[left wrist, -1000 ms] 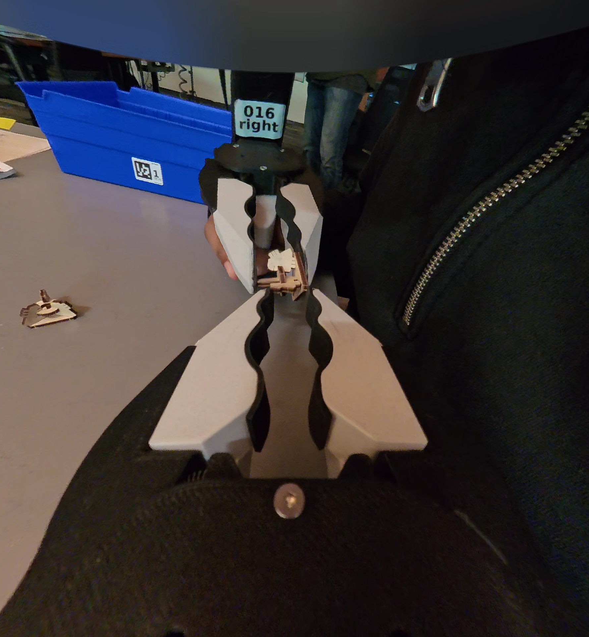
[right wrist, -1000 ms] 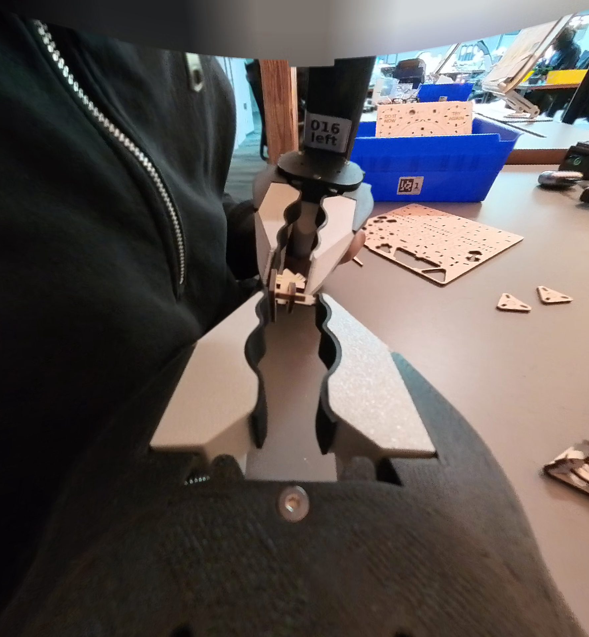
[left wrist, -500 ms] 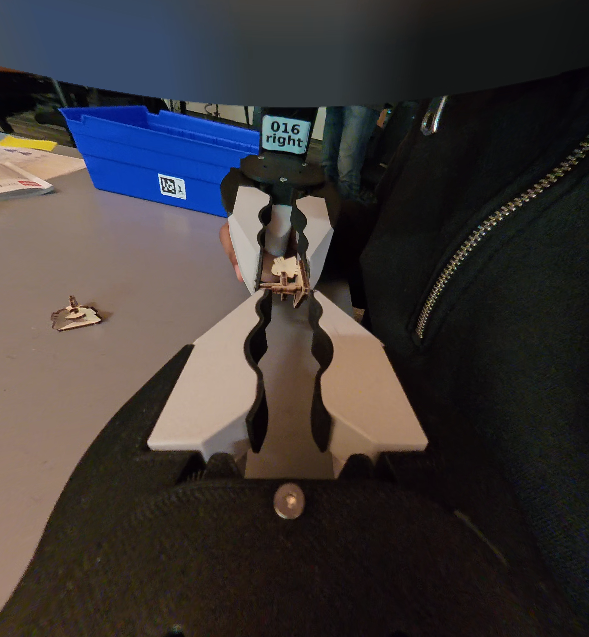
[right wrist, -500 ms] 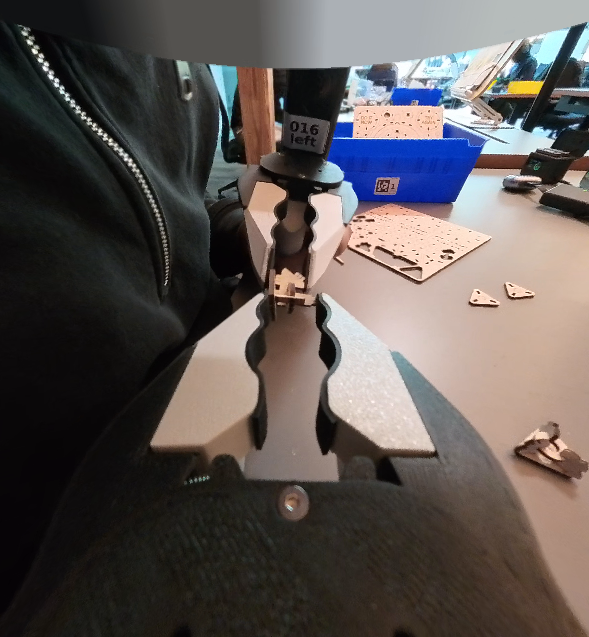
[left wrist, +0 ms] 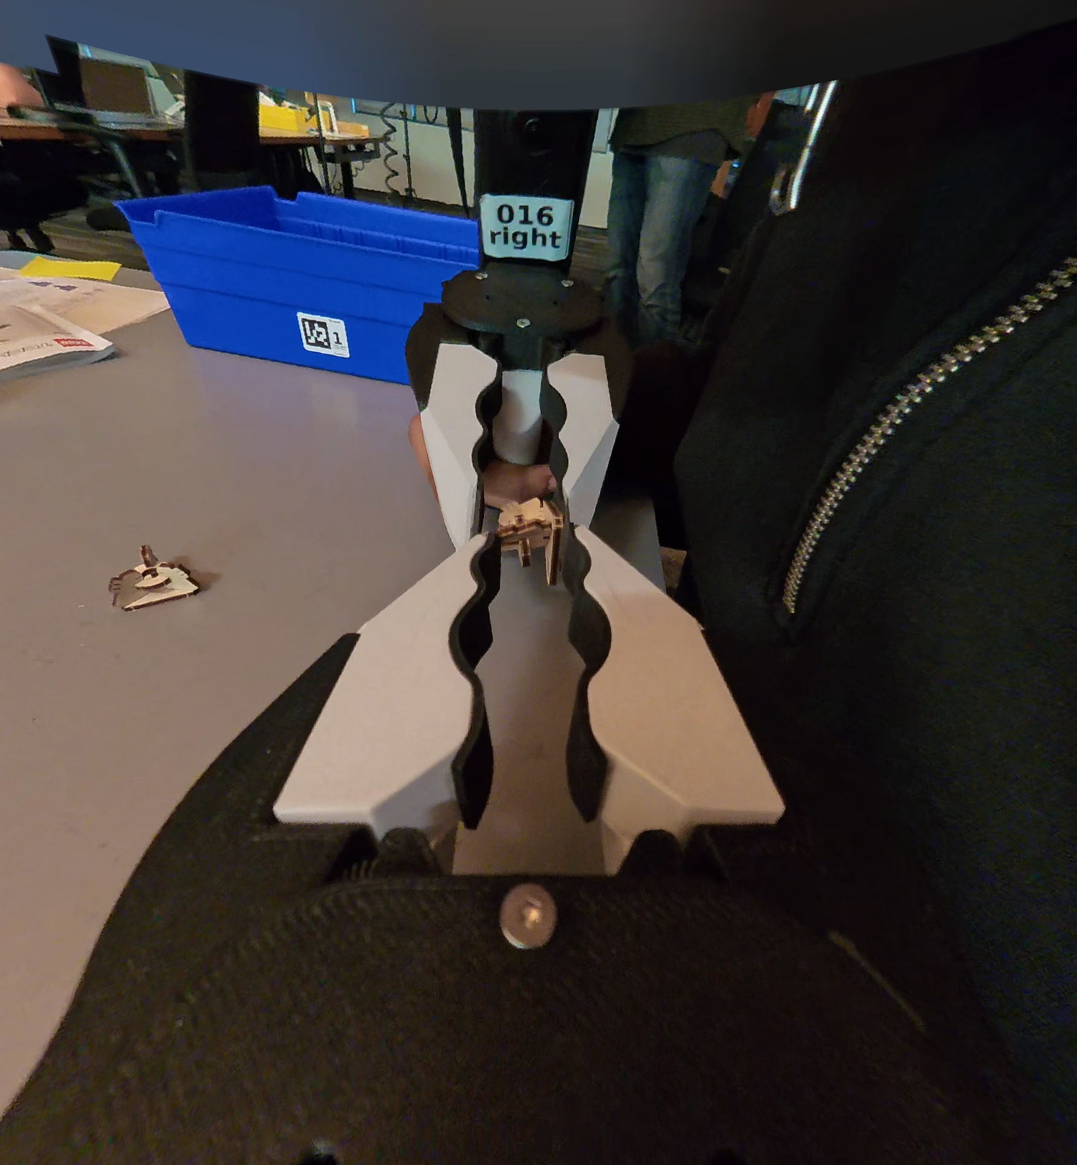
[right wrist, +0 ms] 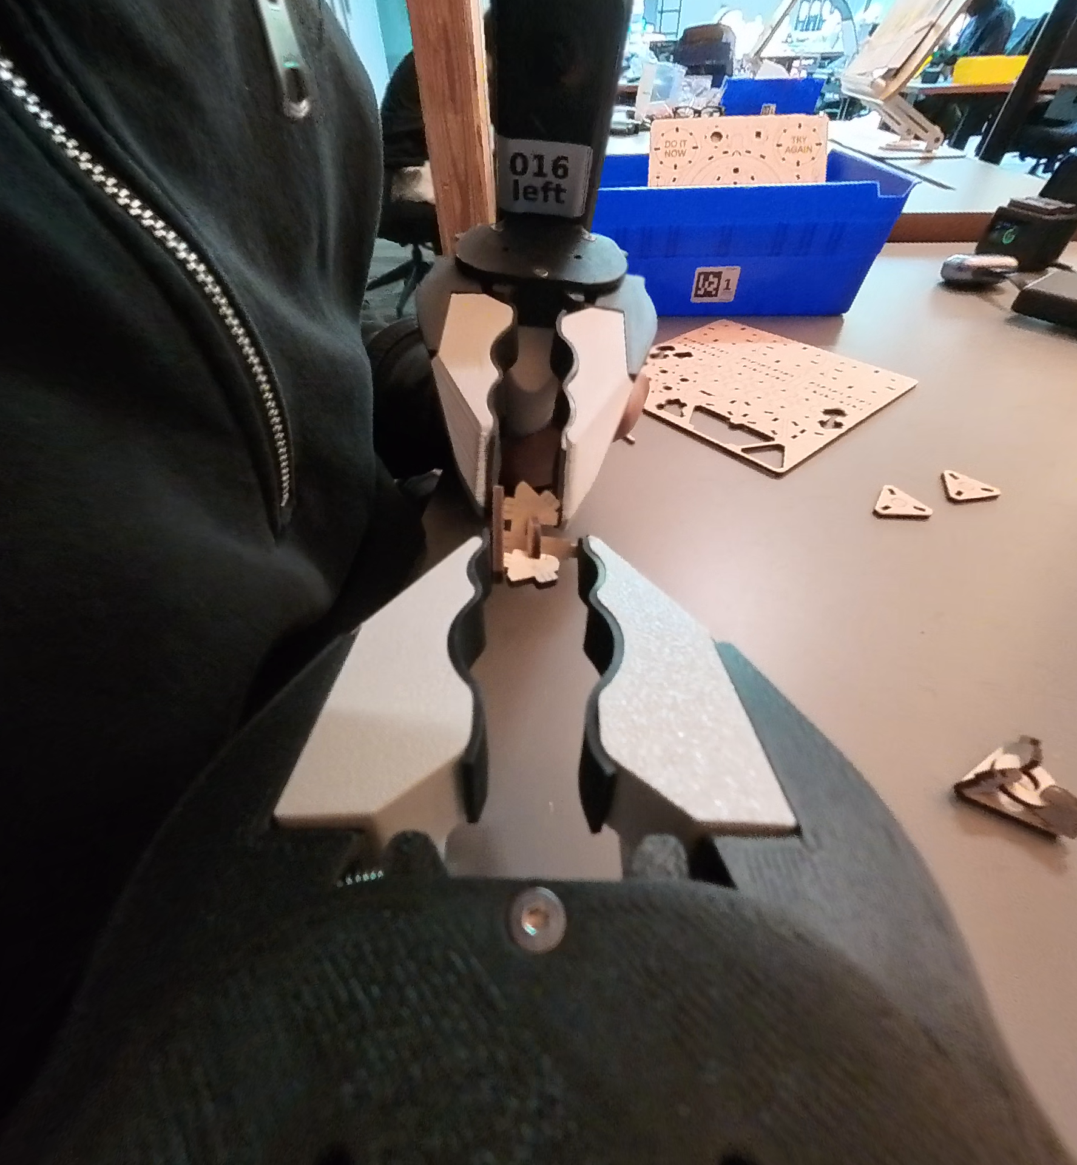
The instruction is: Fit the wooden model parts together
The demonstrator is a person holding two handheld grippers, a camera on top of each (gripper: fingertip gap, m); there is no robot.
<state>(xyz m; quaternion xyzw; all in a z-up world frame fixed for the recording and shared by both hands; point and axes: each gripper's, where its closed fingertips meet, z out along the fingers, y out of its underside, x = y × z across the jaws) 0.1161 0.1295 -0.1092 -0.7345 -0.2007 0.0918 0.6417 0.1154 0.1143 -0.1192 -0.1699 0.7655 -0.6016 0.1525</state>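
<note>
My two grippers meet tip to tip above the grey table, close to a person's black zipped jacket. Between them is a small light wooden assembly of slotted laser-cut pieces. My left gripper is shut on its near end, with a flat plate against the right pad. My right gripper is shut on the same assembly; a plate touches its left pad and a tab its right pad. Each gripper shows in the other's view, the right and the left.
A blue bin, paper booklets and a small wooden part lie to the left. The right wrist view shows a blue bin, a cut-out wooden sheet, two wooden triangles, another wooden part and black devices. The tips of both grippers are at nearly the same place.
Both grippers stay shut on the wooden assembly, tip to tip. The assembly has turned a little between them, and both views have shifted slightly against the table.
</note>
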